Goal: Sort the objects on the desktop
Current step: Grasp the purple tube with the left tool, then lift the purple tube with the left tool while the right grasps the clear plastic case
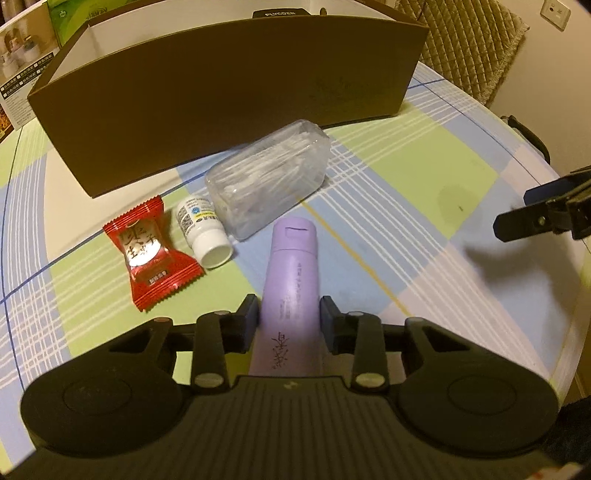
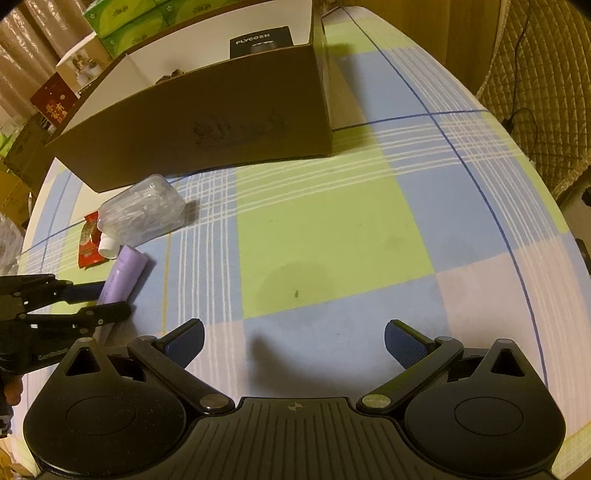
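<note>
A purple tube [image 1: 291,280] lies on the checked tablecloth, and my left gripper [image 1: 289,314] is shut on its lower half. The tube also shows in the right wrist view [image 2: 123,277], between the left gripper's fingers [image 2: 92,299]. Beyond it lie a red snack packet [image 1: 151,251], a small white bottle [image 1: 203,230] and a clear box of cotton swabs [image 1: 269,181]. A brown cardboard box [image 1: 221,96] stands open behind them. My right gripper [image 2: 294,343] is open and empty over the cloth, to the right of the objects; it shows at the right edge of the left wrist view [image 1: 546,210].
The round table's edge [image 1: 554,206] curves along the right. A quilted chair back [image 1: 469,48] stands behind it. Green tissue boxes [image 2: 122,22] and other cartons are stacked behind the cardboard box. A black FLYCO box [image 2: 262,42] sits inside the cardboard box.
</note>
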`<action>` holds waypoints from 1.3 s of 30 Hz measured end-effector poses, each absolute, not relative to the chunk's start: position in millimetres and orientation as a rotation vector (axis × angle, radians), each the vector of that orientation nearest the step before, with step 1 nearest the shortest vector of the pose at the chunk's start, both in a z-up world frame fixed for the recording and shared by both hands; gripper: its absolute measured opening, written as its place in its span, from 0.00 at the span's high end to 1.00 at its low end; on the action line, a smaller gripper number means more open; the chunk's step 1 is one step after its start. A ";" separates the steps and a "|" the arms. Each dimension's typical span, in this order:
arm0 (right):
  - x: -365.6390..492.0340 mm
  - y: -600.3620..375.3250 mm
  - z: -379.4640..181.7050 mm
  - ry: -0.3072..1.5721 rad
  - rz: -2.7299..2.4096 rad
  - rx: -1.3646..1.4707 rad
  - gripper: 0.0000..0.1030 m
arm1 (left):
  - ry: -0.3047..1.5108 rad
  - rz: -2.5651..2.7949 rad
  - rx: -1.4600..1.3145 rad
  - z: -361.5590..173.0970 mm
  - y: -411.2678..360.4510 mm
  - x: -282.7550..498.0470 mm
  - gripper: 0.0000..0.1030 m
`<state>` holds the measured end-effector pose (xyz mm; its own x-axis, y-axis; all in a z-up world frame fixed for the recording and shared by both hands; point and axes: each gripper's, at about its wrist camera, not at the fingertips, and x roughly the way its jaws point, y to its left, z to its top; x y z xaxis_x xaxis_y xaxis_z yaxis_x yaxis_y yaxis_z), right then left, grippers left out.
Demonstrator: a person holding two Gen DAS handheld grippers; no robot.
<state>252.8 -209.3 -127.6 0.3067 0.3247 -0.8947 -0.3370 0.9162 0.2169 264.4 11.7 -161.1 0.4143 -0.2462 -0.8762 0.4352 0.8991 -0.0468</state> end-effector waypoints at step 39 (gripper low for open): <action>260.6 -81.3 -122.8 1.024 0.724 -0.130 0.02 | 1.074 0.094 -0.038 -158.6 132.9 244.9 0.72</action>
